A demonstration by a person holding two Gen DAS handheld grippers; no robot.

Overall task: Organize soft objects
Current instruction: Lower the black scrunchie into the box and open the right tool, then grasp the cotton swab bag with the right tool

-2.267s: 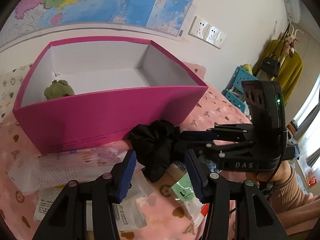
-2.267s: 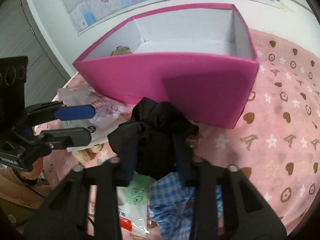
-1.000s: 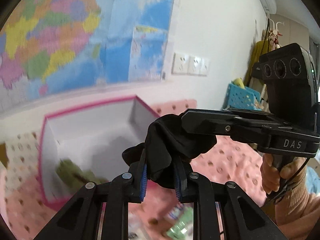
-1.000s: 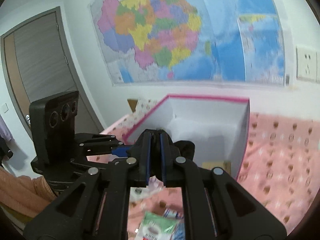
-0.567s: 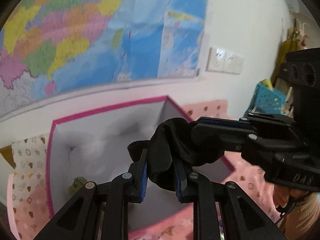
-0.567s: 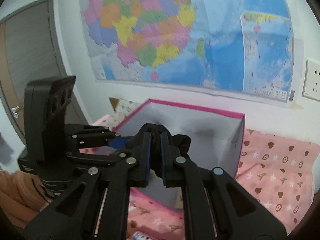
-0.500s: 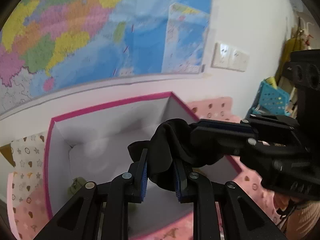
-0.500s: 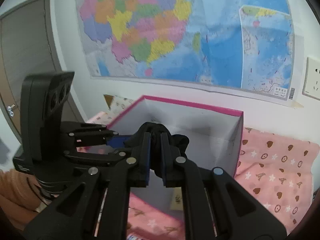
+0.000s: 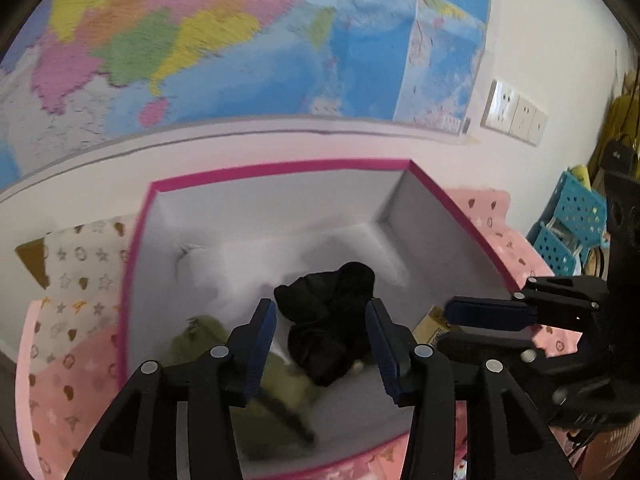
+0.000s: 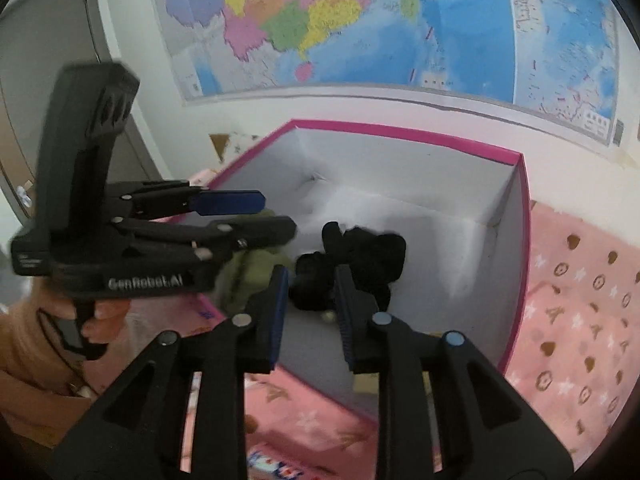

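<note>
My left gripper (image 9: 321,322) hangs over the open pink cardboard box with white inner walls (image 9: 460,216), its blue-padded jaws spreading apart at this moment; the crumpled black fabric bundle (image 9: 328,320) shows in the gap between them, but neither pad presses on it, so it is released. My right gripper (image 10: 308,292) points down into the same box from the other side, and its jaws are also parting, with the black bundle (image 10: 352,264) visible between and beyond the pads and not pinched by them. The bundle lies inside the box, on or just above the white floor near the middle; blur keeps me from telling whether it has fully settled. Just beside it, toward the box's left wall as my left camera sees it, lies an olive-green soft toy (image 9: 208,340), smeared by motion. A small tan cardboard piece (image 9: 430,322) sits on the box floor close to the near right corner. The box stands on a pink bedspread printed with brown hearts, stars and letters (image 10: 580,320), against a white wall carrying a large coloured map (image 10: 360,20). In the left camera's view, white wall sockets (image 9: 514,114) sit to the right of the map, and blue perforated plastic baskets (image 9: 572,224) stand further right.
</note>
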